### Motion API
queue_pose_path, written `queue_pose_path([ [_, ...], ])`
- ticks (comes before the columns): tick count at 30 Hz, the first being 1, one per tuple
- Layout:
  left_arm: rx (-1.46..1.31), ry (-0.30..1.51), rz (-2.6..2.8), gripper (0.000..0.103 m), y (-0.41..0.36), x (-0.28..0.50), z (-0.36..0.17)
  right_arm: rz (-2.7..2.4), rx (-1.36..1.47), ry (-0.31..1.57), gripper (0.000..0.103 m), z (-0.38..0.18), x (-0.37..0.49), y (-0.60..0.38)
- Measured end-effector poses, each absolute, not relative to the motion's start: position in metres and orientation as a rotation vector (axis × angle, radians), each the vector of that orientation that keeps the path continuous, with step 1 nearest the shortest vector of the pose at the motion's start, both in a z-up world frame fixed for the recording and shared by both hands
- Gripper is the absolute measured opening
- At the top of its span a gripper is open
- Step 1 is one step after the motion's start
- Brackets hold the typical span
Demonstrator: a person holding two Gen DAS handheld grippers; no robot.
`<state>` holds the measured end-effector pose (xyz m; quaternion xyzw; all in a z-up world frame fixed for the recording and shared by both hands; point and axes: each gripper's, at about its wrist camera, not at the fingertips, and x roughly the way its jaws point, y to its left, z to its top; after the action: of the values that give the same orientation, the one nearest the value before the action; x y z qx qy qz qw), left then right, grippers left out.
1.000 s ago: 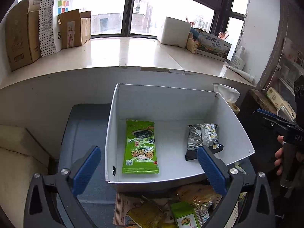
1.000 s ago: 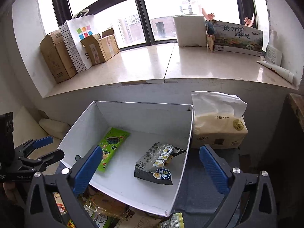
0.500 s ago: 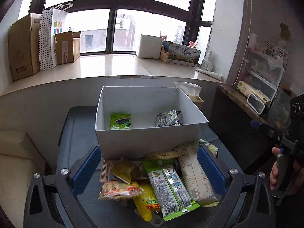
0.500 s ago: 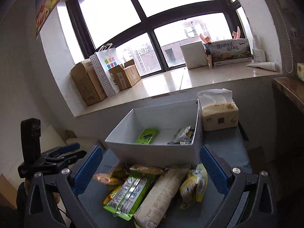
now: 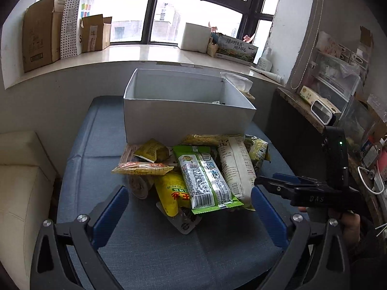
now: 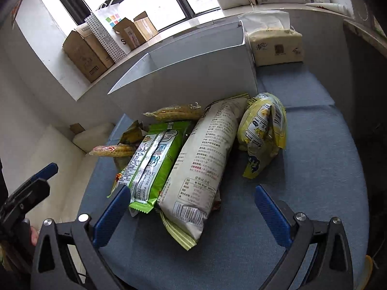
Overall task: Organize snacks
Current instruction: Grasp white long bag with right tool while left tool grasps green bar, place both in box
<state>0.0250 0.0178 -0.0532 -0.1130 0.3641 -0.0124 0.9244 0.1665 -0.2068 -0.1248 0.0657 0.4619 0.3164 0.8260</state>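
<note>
A pile of snack packets lies on the blue cushion [image 5: 169, 253] in front of a white box [image 5: 188, 118]. On top lie a green packet [image 5: 205, 178] and a long white packet [image 5: 237, 166]. In the right wrist view the white packet [image 6: 203, 159] lies between my fingers, with the green packet [image 6: 154, 159] at its left and a yellow bag [image 6: 263, 130] at its right. My left gripper [image 5: 191, 212] is open and empty above the pile's near edge. My right gripper [image 6: 191, 212] is open and empty over the white packet's near end.
A tissue pack [image 6: 275, 43] stands right of the box. Cardboard boxes [image 5: 41, 41] and a dotted bag [image 5: 72, 21] line the windowsill. A cream seat [image 5: 21, 181] lies left of the cushion. A cluttered shelf [image 5: 338, 91] stands at the right.
Both grippers have pulled back from the box and dropped low over the snack pile. The box's inside has passed out of sight. Both stay open.
</note>
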Motion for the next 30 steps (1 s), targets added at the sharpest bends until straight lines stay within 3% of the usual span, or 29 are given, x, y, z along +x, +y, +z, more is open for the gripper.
queue_pose_path([
  [6,-0.251,0.755,-0.033,0.103,0.021,0.029,-0.060,0.673,0.166,1.045,0.103,-0.142,0.196,-0.185],
  [8,-0.234,0.763,-0.014,0.103,0.020,0.031,-0.062,0.693,0.185,1.071,0.098,-0.148,0.203,-0.177],
  [11,-0.235,0.777,-0.009,0.103,0.020,0.034,-0.066,0.667,0.158,1.093,0.076,-0.158,0.210,-0.170],
  [12,-0.237,0.781,-0.007,0.103,0.020,0.035,-0.068,0.654,0.157,1.101,0.056,-0.161,0.212,-0.170],
  [16,-0.235,0.796,-0.012,0.103,0.019,0.040,-0.074,0.668,0.216,1.084,0.043,-0.160,0.208,-0.185],
  [30,-0.106,0.927,-0.019,0.103,-0.039,0.104,-0.103,0.688,0.314,0.875,0.040,-0.086,0.142,-0.275],
])
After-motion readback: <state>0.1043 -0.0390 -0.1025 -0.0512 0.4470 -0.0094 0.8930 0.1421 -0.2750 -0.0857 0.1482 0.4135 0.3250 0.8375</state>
